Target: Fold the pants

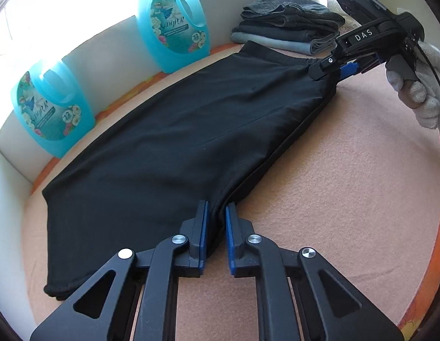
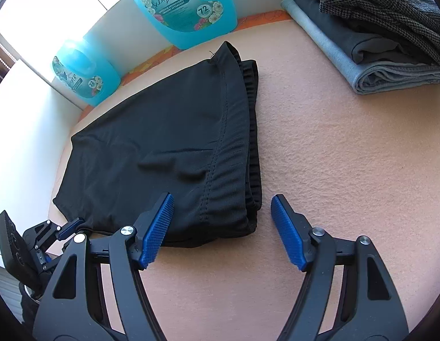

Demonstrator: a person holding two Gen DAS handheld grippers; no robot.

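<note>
Black pants (image 1: 168, 147) — lying flat and already doubled over on the peach-coloured surface (image 1: 347, 199), running from lower left to upper right of the left wrist view; layered edges and a ribbed waistband show along the right edge in the right wrist view, which suggests at least one fold is made. Left tongs (image 1: 215, 227) — nearly closed on a bunched corner of the cloth at bottom centre, judged to pin that end so the fabric stays taut. Right tongs (image 2: 222, 221) — spread wide, straddling the near corner of the waistband end without pinching it, either just freed or poised to take hold; a white-gloved hand (image 1: 419, 85) carries them at upper right of the left view. Two blue detergent jugs (image 1: 174, 28) — against the white wall, upper left. Stack of folded garments (image 2: 376, 37) — upper right, likely the finished pile, kept apart from the working area.
</note>
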